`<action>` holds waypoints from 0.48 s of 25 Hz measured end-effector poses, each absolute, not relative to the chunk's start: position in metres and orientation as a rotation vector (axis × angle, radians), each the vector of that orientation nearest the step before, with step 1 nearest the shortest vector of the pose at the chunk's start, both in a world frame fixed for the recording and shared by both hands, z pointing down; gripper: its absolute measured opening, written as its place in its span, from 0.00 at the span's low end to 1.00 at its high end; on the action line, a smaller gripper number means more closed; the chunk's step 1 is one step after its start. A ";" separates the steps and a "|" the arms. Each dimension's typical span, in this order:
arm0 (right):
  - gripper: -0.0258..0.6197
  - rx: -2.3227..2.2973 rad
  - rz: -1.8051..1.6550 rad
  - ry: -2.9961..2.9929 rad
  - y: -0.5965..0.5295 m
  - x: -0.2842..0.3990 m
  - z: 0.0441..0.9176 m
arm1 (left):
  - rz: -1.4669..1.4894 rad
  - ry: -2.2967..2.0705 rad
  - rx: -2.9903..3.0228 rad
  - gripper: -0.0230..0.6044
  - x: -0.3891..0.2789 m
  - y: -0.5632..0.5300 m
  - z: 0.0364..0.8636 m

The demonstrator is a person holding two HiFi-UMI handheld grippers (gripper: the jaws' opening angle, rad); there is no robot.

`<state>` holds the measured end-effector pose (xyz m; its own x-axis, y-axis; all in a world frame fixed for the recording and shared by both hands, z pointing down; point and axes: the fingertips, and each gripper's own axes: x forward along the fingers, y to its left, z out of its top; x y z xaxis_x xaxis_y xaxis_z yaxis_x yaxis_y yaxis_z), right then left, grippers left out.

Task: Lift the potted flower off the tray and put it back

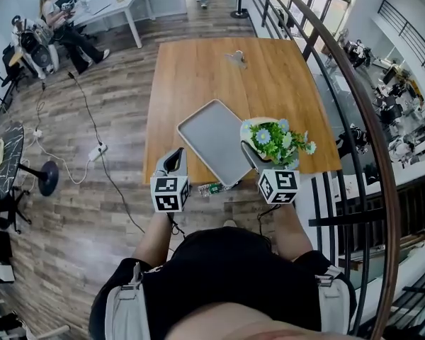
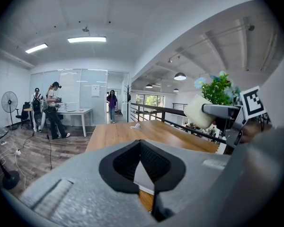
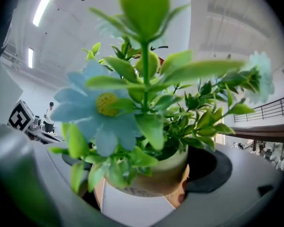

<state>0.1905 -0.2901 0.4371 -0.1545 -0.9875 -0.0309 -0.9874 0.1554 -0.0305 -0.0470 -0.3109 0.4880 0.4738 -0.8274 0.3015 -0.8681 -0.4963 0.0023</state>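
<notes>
Head view: one potted flower (image 1: 276, 142), one tray (image 1: 211, 142)

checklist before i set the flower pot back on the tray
1. Grip on the potted flower: ok, right gripper shut on it.
2. Tray free of things: ok, bare.
3. Potted flower above the tray's middle: not ok, it hangs by the tray's right edge.
4. Left gripper out of the way: ok, shut, empty, at the tray's near left side.
5. Potted flower upright: cannot tell.
</notes>
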 end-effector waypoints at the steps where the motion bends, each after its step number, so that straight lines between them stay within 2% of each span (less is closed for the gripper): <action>1: 0.94 -2.013 -0.005 2.357 -0.292 0.191 0.438 | 0.394 -1.492 2.557 0.06 -0.049 -0.310 0.488; 12: 0.94 -1.966 -0.067 2.436 -0.323 0.180 0.470 | 0.406 -1.605 2.484 0.06 -0.086 -0.298 0.487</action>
<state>0.1795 -0.3231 0.4704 -0.2118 -0.9771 0.0189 -0.9767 0.2109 -0.0398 -0.0855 -0.2978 0.4867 0.3887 -0.8681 0.3089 -0.9105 -0.4133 -0.0158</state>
